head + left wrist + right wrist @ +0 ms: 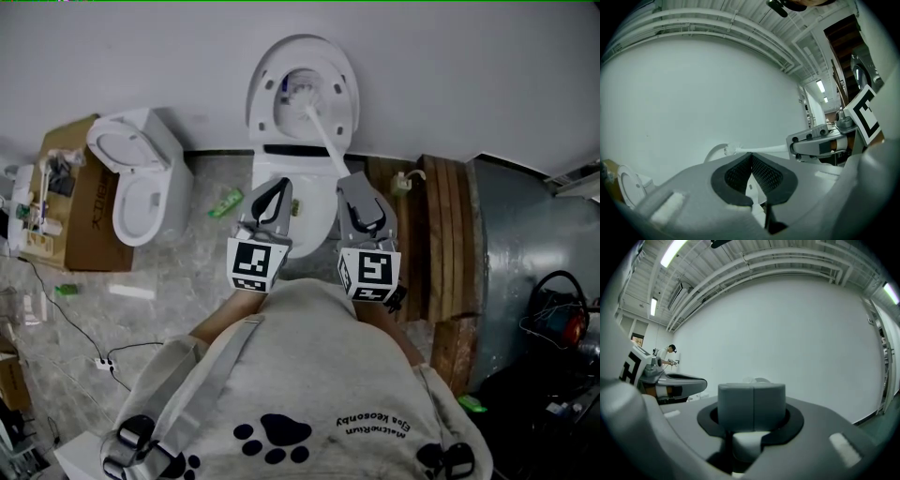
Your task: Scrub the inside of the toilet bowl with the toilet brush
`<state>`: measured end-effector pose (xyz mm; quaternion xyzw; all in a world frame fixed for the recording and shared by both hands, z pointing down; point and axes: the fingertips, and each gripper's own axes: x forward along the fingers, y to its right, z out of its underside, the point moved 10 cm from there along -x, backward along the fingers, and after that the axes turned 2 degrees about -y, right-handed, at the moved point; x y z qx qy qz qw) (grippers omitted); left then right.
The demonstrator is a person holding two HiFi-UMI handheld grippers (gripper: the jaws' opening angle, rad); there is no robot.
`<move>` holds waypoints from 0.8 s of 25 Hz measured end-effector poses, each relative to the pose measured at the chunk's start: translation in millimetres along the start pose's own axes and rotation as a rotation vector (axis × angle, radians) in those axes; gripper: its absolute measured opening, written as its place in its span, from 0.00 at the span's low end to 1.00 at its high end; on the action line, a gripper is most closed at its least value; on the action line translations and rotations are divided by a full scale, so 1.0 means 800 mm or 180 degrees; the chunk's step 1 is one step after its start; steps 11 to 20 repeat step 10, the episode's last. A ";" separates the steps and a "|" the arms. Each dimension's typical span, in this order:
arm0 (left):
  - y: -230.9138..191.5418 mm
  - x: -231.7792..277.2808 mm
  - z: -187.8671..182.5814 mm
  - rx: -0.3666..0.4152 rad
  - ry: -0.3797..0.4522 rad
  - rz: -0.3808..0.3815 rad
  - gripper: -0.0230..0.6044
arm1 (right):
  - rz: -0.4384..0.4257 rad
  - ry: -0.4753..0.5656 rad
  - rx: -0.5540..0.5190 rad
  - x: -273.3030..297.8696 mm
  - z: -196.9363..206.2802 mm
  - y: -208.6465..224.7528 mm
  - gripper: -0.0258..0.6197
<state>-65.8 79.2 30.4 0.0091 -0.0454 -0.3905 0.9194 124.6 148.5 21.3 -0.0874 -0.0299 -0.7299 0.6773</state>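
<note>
Workshop: spare toilet point(136, 178), cardboard box point(91, 223), stacked planks point(442, 234).

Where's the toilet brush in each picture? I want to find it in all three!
Head view: the toilet brush slants from the toilet bowl, top centre, down to the right gripper.
Left gripper view: a white stick at middle right, poking out of the right gripper.
Right gripper view: mostly hidden by the shut gripper; a pale bit under its jaws is probably it.
Shared landmark: the white wall behind.
</note>
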 end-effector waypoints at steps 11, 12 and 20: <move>0.018 -0.015 0.015 -0.0019 -0.0020 -0.0017 0.02 | -0.0130 -0.0034 -0.0090 -0.022 0.013 -0.005 0.28; 0.018 -0.015 0.015 -0.0019 -0.0020 -0.0017 0.02 | -0.0130 -0.0034 -0.0090 -0.022 0.013 -0.005 0.28; 0.018 -0.015 0.015 -0.0019 -0.0020 -0.0017 0.02 | -0.0130 -0.0034 -0.0090 -0.022 0.013 -0.005 0.28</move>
